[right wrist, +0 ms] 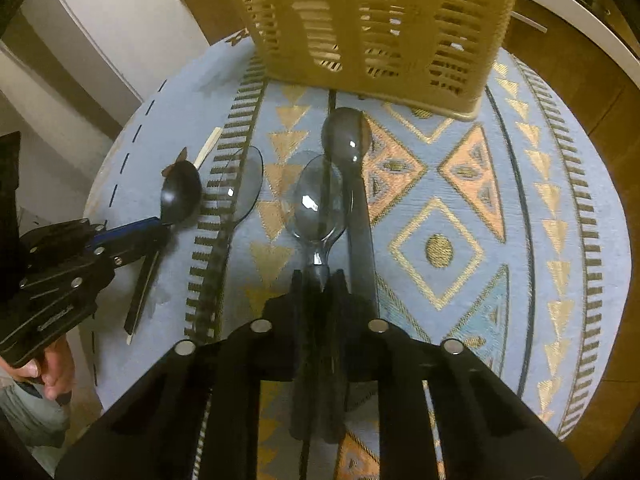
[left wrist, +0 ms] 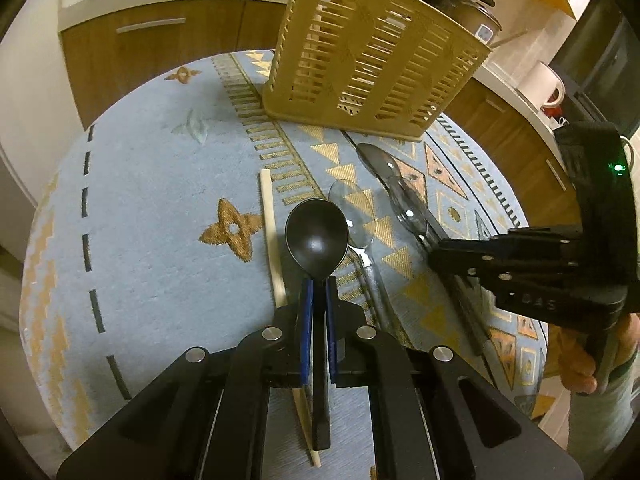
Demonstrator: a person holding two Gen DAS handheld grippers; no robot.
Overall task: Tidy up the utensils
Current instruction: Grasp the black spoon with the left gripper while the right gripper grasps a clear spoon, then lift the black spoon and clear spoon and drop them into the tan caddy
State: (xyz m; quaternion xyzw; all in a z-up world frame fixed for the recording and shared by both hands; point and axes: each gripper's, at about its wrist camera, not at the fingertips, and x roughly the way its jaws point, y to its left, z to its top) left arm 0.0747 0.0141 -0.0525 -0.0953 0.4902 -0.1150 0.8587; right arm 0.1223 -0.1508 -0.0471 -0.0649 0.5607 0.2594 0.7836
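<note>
Gripping low on the neck, just under the bowl, your left gripper (left wrist: pixel 318 280) is closed tight on the black spoon (left wrist: pixel 316 236), whose handle runs back between the fingers. It looks like light, stiff plastic, so a grip near the bowl should keep it from swinging; the smooth handle may slip if you tilt it steeply. Your right gripper (right wrist: pixel 319 276) is pinched on the neck of a clear spoon (right wrist: pixel 318 204) in the same way. Expect that one to be light, glossy and a little brittle, so squeeze no harder than you need.

Beside the black spoon lie a pale chopstick (left wrist: pixel 272 240) and another clear spoon (left wrist: pixel 354 216); a further clear spoon (right wrist: pixel 347 136) lies past the one you hold, all on the patterned cloth (left wrist: pixel 160 208). Farthest off stands the tan slotted basket (left wrist: pixel 372 52), upright at the table's far edge. Through its slats no utensil shows, though its top opening is out of sight.
</note>
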